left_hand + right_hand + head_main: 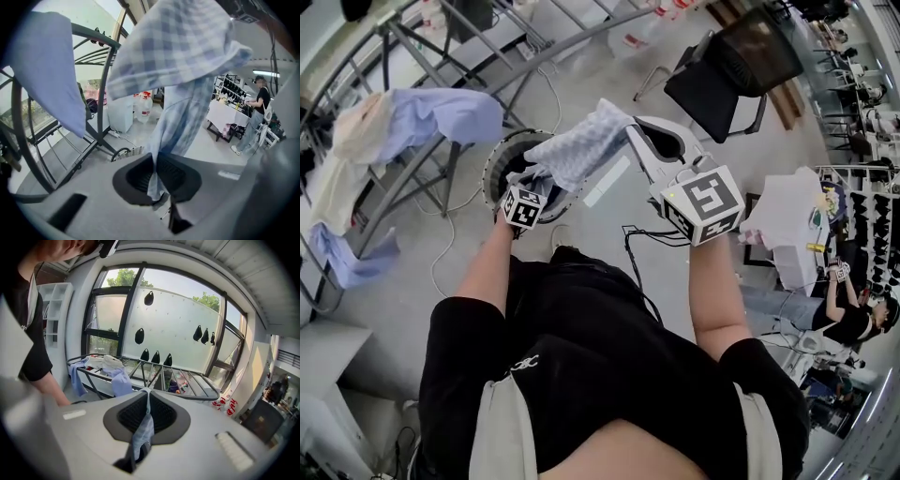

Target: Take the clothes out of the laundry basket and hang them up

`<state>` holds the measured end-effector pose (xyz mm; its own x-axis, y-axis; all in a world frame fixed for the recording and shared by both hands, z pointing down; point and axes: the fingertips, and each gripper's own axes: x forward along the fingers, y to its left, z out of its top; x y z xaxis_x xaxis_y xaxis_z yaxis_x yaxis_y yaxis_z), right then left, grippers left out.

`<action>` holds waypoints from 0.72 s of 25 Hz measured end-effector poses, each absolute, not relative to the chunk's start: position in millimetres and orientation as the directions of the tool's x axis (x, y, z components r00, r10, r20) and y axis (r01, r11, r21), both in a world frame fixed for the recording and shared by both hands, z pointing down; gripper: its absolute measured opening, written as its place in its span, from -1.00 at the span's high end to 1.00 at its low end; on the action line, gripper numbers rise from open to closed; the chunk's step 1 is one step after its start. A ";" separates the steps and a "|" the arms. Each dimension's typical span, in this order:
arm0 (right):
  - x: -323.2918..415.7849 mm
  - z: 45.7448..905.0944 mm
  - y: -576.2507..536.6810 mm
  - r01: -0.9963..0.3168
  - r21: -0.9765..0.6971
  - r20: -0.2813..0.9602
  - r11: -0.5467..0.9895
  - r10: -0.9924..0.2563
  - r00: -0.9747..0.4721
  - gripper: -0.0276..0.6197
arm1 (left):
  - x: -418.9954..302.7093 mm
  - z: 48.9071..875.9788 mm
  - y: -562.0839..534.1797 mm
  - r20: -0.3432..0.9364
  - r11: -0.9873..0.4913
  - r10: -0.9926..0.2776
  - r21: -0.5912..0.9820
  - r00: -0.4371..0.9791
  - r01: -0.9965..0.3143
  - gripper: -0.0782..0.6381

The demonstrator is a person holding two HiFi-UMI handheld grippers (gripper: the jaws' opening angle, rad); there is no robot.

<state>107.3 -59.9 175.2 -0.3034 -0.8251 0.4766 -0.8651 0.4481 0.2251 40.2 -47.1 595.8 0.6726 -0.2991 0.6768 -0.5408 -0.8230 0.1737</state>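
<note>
Left gripper view showed my left gripper (pixel 157 163) clamped narrow on a thin fold of the checked garment (pixel 180 47), the cloth nipped between the pads and rising from them into a loose drape overhead. My right gripper (pixel 147 397) was closed just as tightly on another edge of the same piece, with a strip of it trailing down toward the camera. Between the two, the garment hung spread in the air above the laundry basket (pixel 499 161); I could not tell whether its lower end had cleared the rim. I judged the fabric light, soft and limp: it would sag wherever it was unsupported and could slide out of a pinch this thin, so the safer holds were a doubled hem or seam near two separate corners, keeping it stretched wide. To the left stood the drying rack (pixel 398 178), well apart from the grippers, with a blue garment (pixel 441 114) and a cream garment (pixel 358 141) already draped over its near rail and bare bars farther along.
</note>
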 end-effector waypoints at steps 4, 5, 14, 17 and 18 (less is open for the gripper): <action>121.9 176.9 -66.0 -0.888 0.199 0.454 0.415 -0.842 -0.292 0.83 | 7.6 582.0 -56.8 0.678 -0.786 -0.342 0.173 0.651 -0.593 0.70; 125.4 177.6 -67.4 -0.893 0.194 0.448 0.406 -0.847 -0.287 0.83 | 1.0 576.9 -60.1 0.674 -0.775 -0.353 0.178 0.649 -0.607 0.70; 158.2 180.6 -82.4 -0.920 0.166 0.393 0.356 -0.879 -0.269 0.83 | -67.8 508.8 -91.6 0.667 -0.722 -0.495 0.041 0.557 -0.690 0.71; 175.5 179.3 -85.0 -0.922 0.174 0.381 0.347 -0.887 -0.262 0.83 | -85.4 472.8 -97.3 0.648 -0.708 -0.540 -0.005 0.537 -0.706 0.71; 182.4 179.2 -86.3 -0.922 0.176 0.378 0.344 -0.889 -0.259 0.83 | -90.7 462.7 -98.1 0.652 -0.710 -0.546 -0.027 0.526 -0.703 0.71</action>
<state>182.4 -86.3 179.2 -0.2588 -0.8887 0.3785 -0.9225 0.3436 0.1761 -90.7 -98.1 462.7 0.5264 -0.5463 0.6516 -0.7034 -0.7102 -0.0272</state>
